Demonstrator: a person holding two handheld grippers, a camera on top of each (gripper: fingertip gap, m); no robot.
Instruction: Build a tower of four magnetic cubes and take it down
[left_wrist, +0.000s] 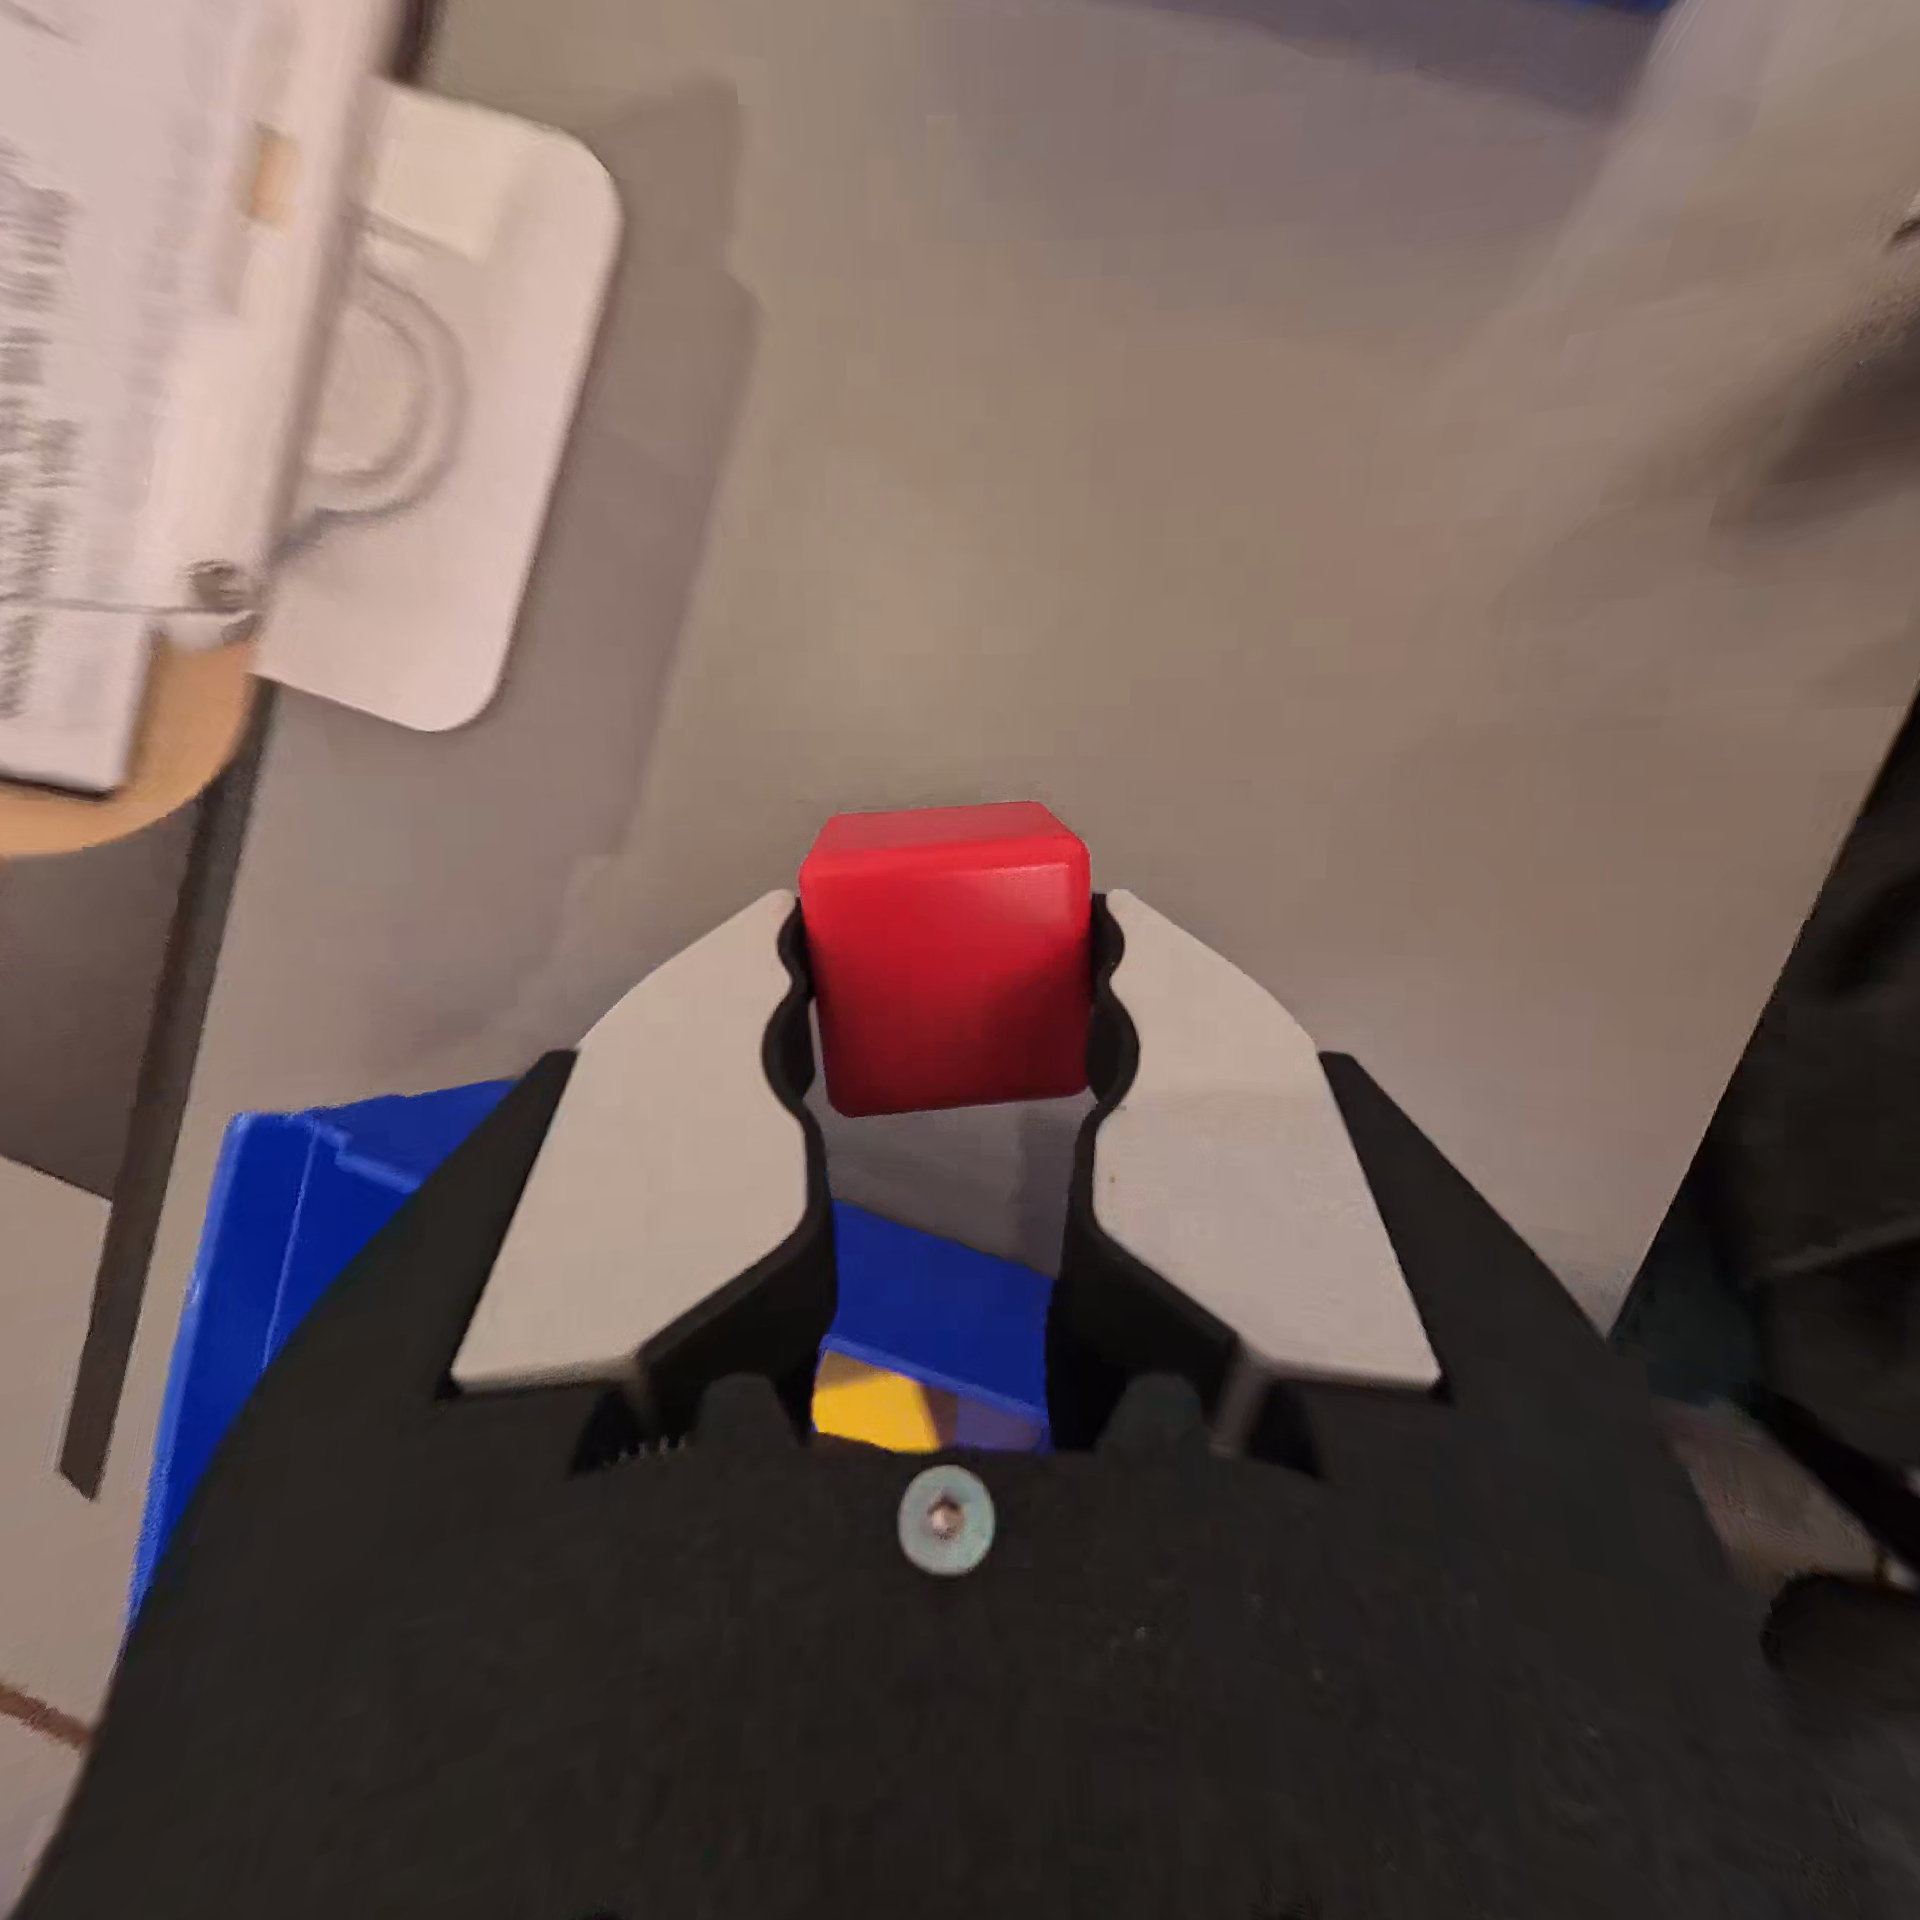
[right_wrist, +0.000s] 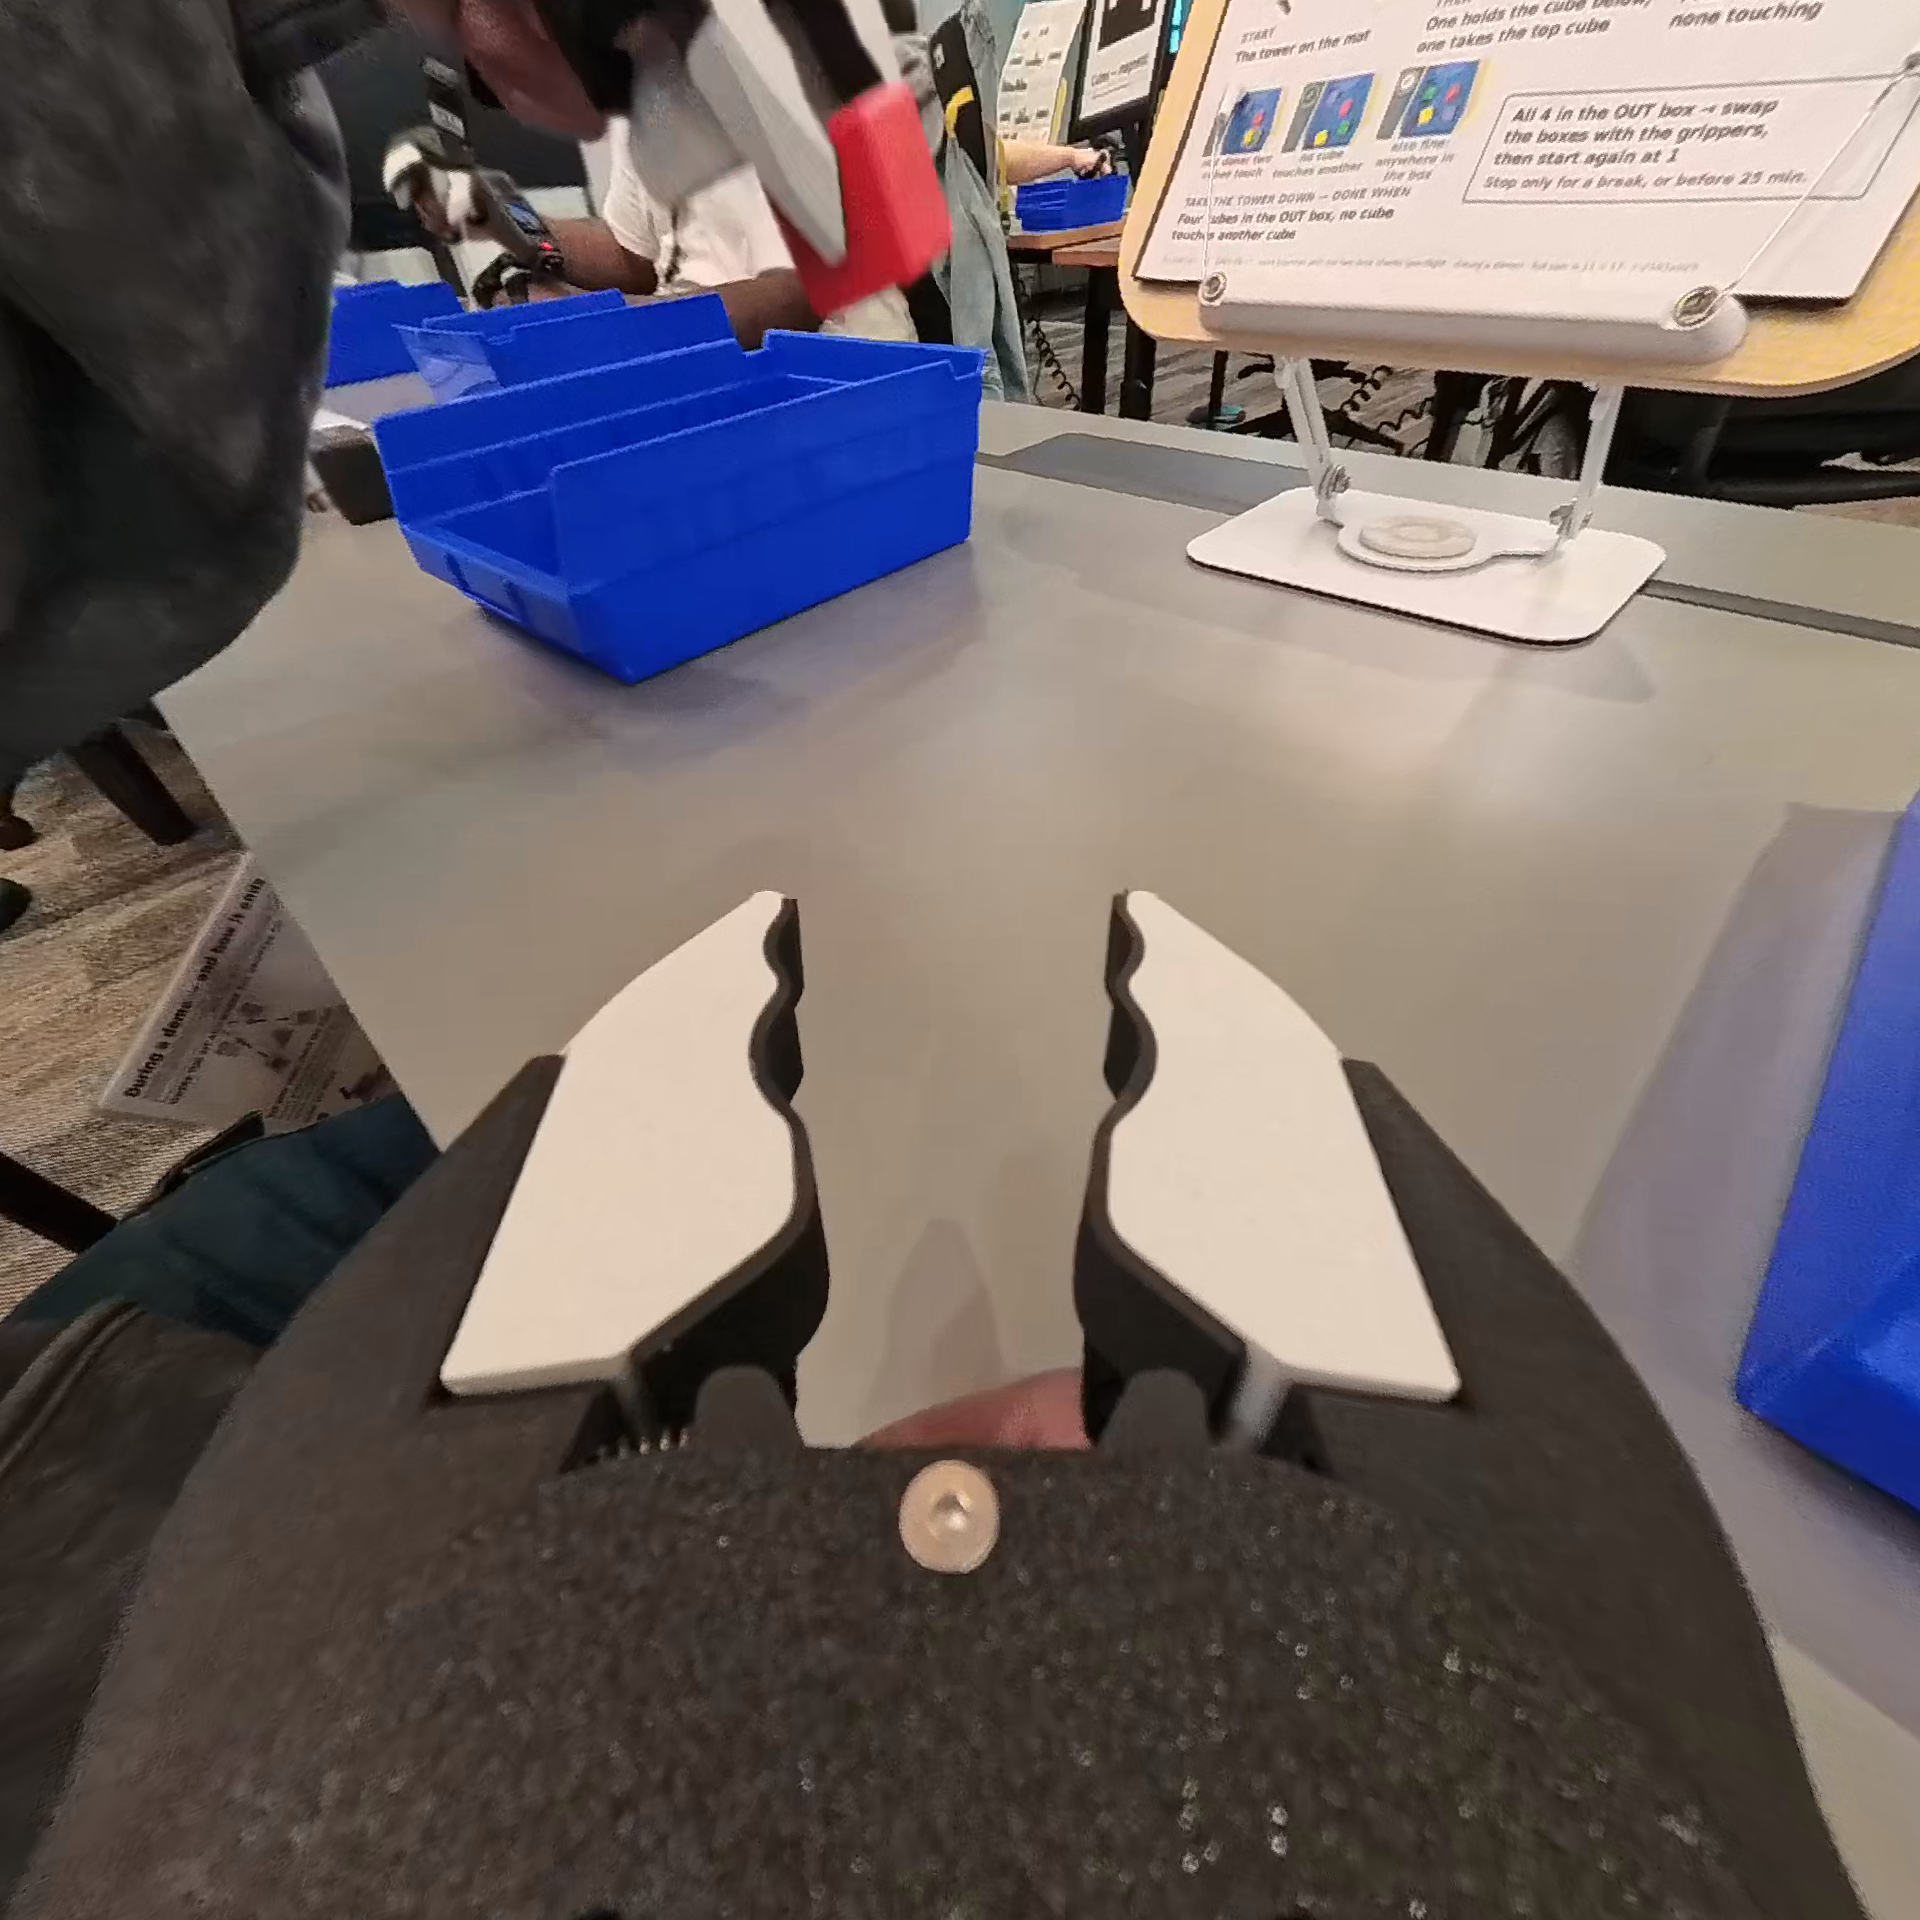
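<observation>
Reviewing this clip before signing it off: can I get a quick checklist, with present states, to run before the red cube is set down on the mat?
1. Left tool shut on the red cube: ok, both fingers press its sides.
2. Cube square in the grip: not ok, it sits slightly tilted.
3. Grey mat bare where the tower would go: ok, nothing lies on the visible part.
4. Right tool open and empty, ready to help: ok.
5. Other cubes located: cannot tell; only a yellow patch shows in the blue box under the left tool.
6. Blue box out of the lowering path: cannot tell from these views.
</observation>
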